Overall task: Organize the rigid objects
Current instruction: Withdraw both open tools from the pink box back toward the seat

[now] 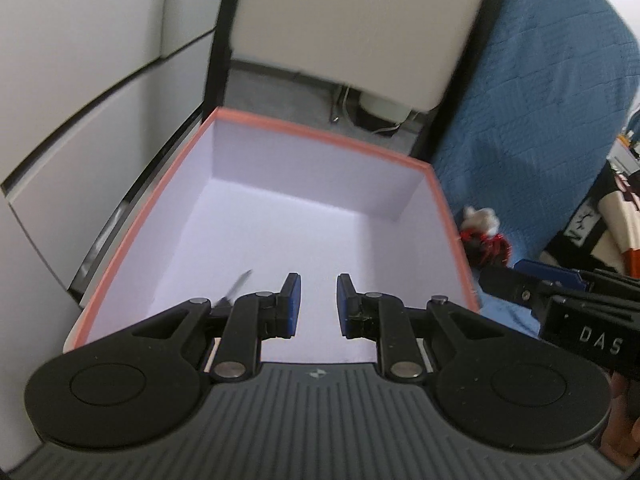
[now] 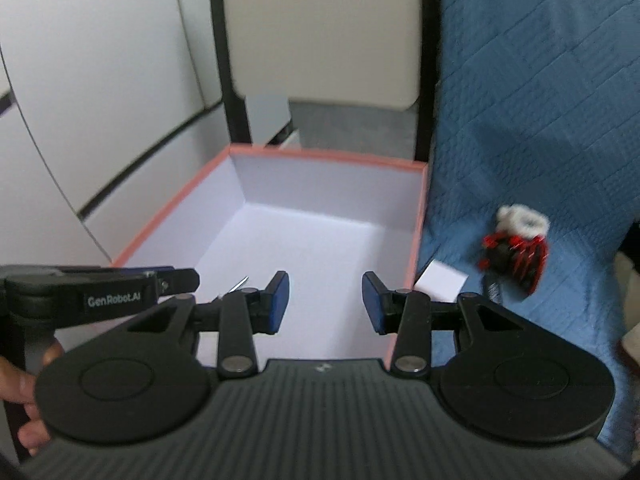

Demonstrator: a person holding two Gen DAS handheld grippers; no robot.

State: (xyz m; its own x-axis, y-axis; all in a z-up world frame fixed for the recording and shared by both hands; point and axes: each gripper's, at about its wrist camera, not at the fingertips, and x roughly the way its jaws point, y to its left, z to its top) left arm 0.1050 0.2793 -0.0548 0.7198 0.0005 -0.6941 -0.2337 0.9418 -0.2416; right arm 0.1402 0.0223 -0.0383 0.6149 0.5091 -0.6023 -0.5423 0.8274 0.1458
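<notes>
Both grippers hover over the near end of a pink-rimmed box [image 1: 448,196] with a pale lilac lining, and neither has hold of anything. The left gripper [image 1: 318,304] has its blue pads a modest gap apart, empty. The right gripper [image 2: 325,302] stands wider open, also empty, with its right finger reaching out past the box's right wall.

Inside the box, close to the near-left corner, lies one slim metallic item [image 1: 240,285], partly hidden behind the left gripper's linkage; I cannot tell what it is. The rest of the box floor that I can see is bare, so the sorting looks barely begun.

To my eye the step in hand is fetching the next object. The likeliest candidates lie just outside the box on the blue quilted cover [image 2: 520,120]: a small white block [image 2: 442,282] touching or just beside the right wall, and a red, black and white ornament [image 2: 516,248] a little further off. The right gripper would need to swing right and down over one of them, then close.

White cabinet panels [image 1: 80,80] rise to the left, and a cream panel in a black frame [image 1: 360,20] stands behind the box.
</notes>
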